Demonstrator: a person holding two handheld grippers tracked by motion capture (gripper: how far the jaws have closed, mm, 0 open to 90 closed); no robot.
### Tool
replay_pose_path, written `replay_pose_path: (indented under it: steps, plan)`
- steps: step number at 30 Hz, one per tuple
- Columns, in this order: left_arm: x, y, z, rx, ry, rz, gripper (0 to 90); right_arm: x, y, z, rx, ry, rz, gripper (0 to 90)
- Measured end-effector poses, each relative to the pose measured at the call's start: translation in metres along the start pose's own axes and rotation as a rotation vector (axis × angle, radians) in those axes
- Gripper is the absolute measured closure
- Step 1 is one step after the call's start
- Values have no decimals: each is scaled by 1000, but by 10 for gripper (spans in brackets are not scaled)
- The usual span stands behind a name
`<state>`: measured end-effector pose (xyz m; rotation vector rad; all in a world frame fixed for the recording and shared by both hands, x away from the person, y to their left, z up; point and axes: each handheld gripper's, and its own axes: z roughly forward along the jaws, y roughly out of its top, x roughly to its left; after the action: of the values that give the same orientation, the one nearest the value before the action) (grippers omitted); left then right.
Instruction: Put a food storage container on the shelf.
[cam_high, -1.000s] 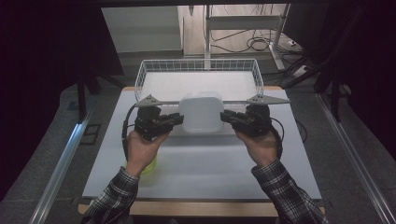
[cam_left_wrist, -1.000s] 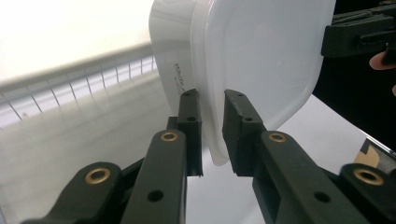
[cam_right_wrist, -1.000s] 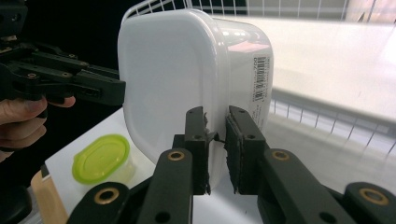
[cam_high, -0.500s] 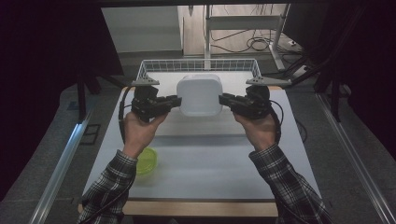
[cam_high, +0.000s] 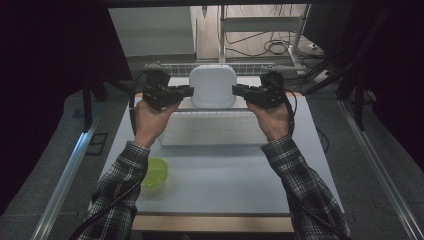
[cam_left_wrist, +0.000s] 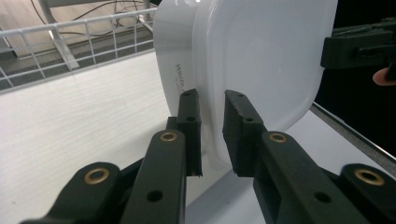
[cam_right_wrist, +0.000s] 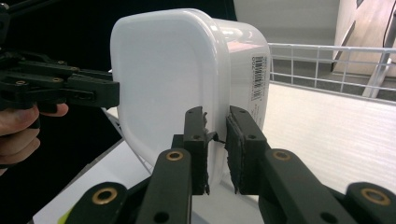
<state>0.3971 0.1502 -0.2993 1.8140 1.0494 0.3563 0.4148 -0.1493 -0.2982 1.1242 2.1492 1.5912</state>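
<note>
A white lidded plastic container (cam_high: 212, 86) hangs in the air between my two grippers, over the wire basket (cam_high: 165, 66). My left gripper (cam_high: 186, 91) is shut on the container's left rim. My right gripper (cam_high: 239, 90) is shut on its right rim. In the left gripper view the jaws (cam_left_wrist: 212, 100) pinch the rim of the container (cam_left_wrist: 261, 60), with the right gripper (cam_left_wrist: 355, 46) at the far side. In the right gripper view the jaws (cam_right_wrist: 217, 116) clamp the rim of the container (cam_right_wrist: 168, 79), which carries a barcode label, and the left gripper (cam_right_wrist: 70, 88) holds the opposite edge.
The white wire basket (cam_left_wrist: 70, 25) stands at the far end of the white table (cam_high: 225, 180), its rim also behind the container (cam_right_wrist: 327, 51). A lime-green round dish (cam_high: 155, 172) lies near the left forearm. Dark curtains, metal rails and floor cables surround the table.
Both hands have carried the container up and away from the person, from the middle of the table to above the basket. Both grips held.
</note>
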Motion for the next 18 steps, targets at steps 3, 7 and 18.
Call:
replay_pose_path:
  steps: [3,7,18]
  plan:
    - [6,3,7,5,-5,-17,781,-6,3,6,8,-2,18,784]
    - [10,3,13,7,-7,-29,779,-12,5,12,21,-10,33,781]
    - [15,3,22,-22,-14,-24,690,-19,6,20,33,9,54,759]
